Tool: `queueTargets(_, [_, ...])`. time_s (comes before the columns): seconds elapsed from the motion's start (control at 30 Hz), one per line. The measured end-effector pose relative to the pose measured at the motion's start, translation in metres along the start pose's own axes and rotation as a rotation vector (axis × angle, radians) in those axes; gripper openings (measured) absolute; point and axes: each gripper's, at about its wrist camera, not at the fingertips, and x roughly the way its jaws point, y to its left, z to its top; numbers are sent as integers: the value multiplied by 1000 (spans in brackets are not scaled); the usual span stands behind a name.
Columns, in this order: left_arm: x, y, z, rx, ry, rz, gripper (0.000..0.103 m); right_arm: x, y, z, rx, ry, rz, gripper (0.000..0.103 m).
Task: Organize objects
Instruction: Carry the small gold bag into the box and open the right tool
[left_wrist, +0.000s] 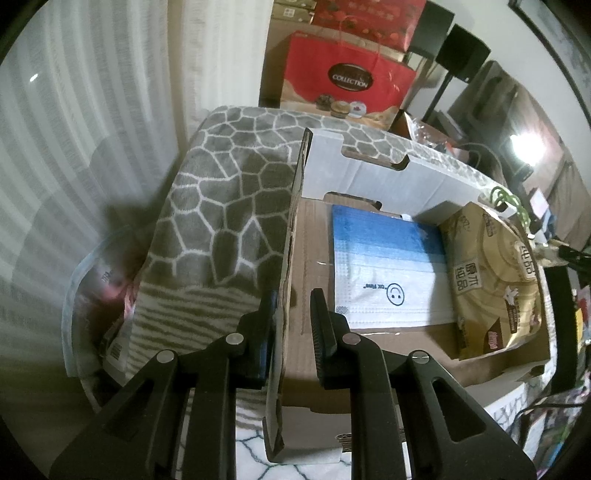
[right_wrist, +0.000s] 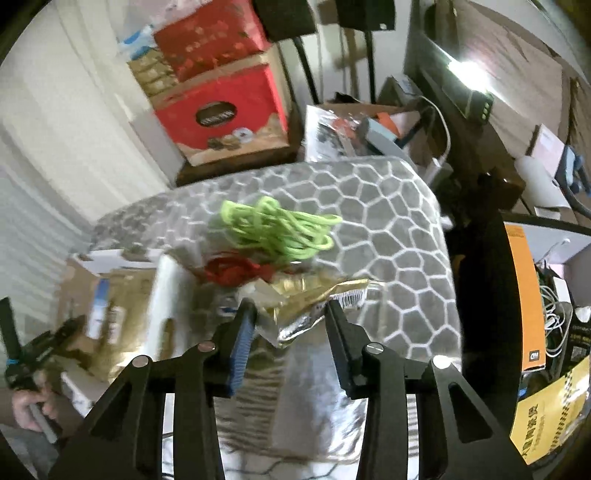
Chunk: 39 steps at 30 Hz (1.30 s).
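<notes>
The left gripper has its fingers closed on the left wall of a cardboard box — one finger outside the wall, the other inside. The box sits on a grey blanket with a white honeycomb pattern. Inside it, a pack of blue and white masks lies flat on the floor of the box, and a tan packet leans against the right wall, just beside the masks. A green cord shows at the far right corner of the box. Seen from the right gripper, that same cord is bunched in a loose tangle above something red, though the picture is blurred. A crinkled gold and silver wrapper lies between this gripper's fingers; whether they press on it I cannot tell. Far behind the blanket stands a red box.
</notes>
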Motion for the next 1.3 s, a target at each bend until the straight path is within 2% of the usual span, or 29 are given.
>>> queueTargets(0.3, [1, 2, 1, -9, 0, -6, 15, -39, 59, 1, -87, -57, 118, 39])
queueTargets(0.57, [1, 3, 1, -10, 1, -6, 15, -43, 118, 8, -184, -67, 202, 39])
queueTargets(0.77, [2, 4, 2, -12, 2, -8, 15, -20, 164, 6, -250, -55, 260, 39])
queueTargets(0.97, [2, 4, 2, -13, 3, -8, 15, 21, 204, 0, -317, -34, 316, 39])
queueTargets(1.1, [2, 4, 2, -13, 3, -8, 15, 49, 216, -4, -341, -8, 336, 40])
queueTargets(1.2, [2, 4, 2, -12, 2, -7, 15, 71, 219, -7, -361, 38, 323, 43])
queueTargets(1.3, [2, 4, 2, -13, 2, -8, 15, 80, 215, -11, -363, 74, 312, 58])
